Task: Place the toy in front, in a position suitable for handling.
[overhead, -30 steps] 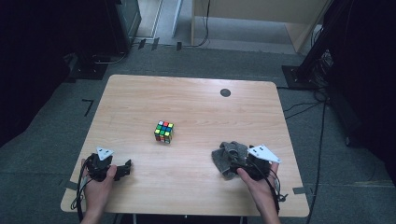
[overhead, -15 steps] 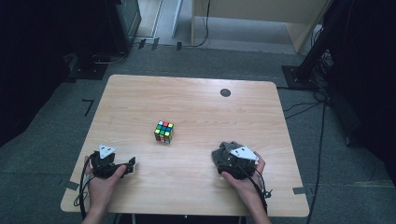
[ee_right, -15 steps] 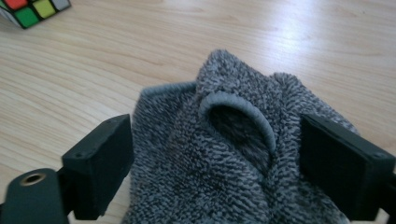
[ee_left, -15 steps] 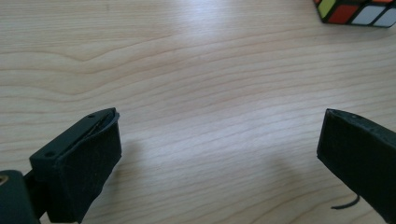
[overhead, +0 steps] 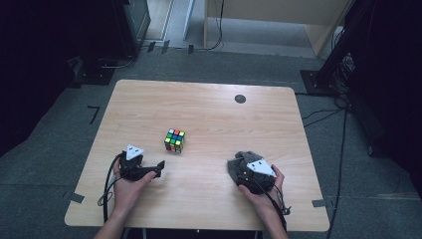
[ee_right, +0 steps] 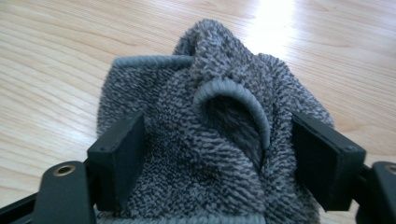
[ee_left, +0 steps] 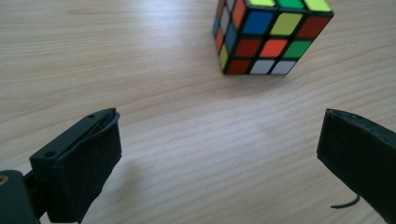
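A scrambled colour cube (overhead: 174, 140) stands near the middle of the wooden table (overhead: 224, 109). My left gripper (overhead: 160, 168) lies low on the table just short of it, pointing right. In the left gripper view its jaws (ee_left: 219, 158) stand wide open with bare wood between them and the cube (ee_left: 271, 35) ahead, to the right. A crumpled grey towel (overhead: 239, 160) lies at the front right. My right gripper (overhead: 241, 172) sits on it. Its jaws (ee_right: 217, 158) have just been closing, and both pads press into the bunched towel (ee_right: 219, 70).
A small black round mark (overhead: 240, 98) sits near the table's far edge. Cables trail from both grippers over the front edge. Dark stands and cables crowd the floor beyond the table's left and right sides.
My left gripper has slid right and forward toward the cube. My right gripper has come down and left onto the towel, which is now bunched between its jaws.
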Demonstrator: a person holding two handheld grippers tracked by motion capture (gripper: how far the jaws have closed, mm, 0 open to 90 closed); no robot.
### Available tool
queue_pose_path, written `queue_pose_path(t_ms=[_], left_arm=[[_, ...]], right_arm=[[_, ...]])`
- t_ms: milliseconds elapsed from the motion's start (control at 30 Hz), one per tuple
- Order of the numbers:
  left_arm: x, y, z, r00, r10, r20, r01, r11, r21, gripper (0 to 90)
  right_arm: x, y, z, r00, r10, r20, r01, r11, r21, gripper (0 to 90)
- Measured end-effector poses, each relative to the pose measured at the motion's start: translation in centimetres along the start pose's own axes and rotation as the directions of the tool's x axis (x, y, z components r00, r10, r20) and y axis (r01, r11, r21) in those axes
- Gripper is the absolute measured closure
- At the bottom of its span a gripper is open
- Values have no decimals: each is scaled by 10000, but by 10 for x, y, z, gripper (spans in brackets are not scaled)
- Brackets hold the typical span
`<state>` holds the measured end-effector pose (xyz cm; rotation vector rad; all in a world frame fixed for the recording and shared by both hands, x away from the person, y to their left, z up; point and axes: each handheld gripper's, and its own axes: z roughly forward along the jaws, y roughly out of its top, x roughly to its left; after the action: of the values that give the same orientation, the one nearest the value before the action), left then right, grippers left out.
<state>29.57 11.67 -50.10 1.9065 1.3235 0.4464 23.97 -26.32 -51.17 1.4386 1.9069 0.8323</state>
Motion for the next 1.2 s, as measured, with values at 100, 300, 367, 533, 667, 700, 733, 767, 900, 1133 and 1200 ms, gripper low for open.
queue_pose_path(t_ms=[100,300,367,533,667,700,733,767,900,1133,1200], left_arm=[[-6,6,10,10000,-49,26,49,9999,-92,0],[-17,15,27,10000,53,-47,-53,9999,-101,0],[-22,19,31,9998,147,-120,-148,9999,-69,0],[-31,26,46,9994,124,-317,-117,9997,225,4],[-38,31,58,9986,63,-516,-34,9984,562,47],[-41,32,61,9984,117,-544,-83,9980,628,47],[-43,33,63,9985,145,-537,-108,9975,702,51],[-45,33,66,9982,176,-579,-131,9969,770,55],[-47,36,70,9960,119,-883,-59,9977,674,159],[-52,38,75,9876,480,-1495,-391,9973,618,327],[-51,40,76,9871,557,-1501,-461,9967,665,340]], right_arm=[[-1,0,0,10000,12,-13,-12,10000,-39,233],[-2,0,1,10000,35,-27,-35,10000,-47,229],[-2,0,0,10000,63,-29,-63,10000,-75,225],[-6,2,-7,9989,415,-212,-424,9980,-459,227],[-10,6,-18,9986,460,-272,-483,9945,-929,230],[-11,6,-19,9985,486,-243,-507,9941,-960,230],[-11,5,-20,9985,508,-215,-526,9940,-962,230],[-12,5,-21,9986,491,-190,-507,9941,-960,230],[-15,5,-24,9980,606,-205,-624,9929,-1018,230],[-16,5,-25,9974,640,-319,-669,9925,-1027,230],[-16,5,-26,9973,612,-396,-651,9922,-1063,230]])
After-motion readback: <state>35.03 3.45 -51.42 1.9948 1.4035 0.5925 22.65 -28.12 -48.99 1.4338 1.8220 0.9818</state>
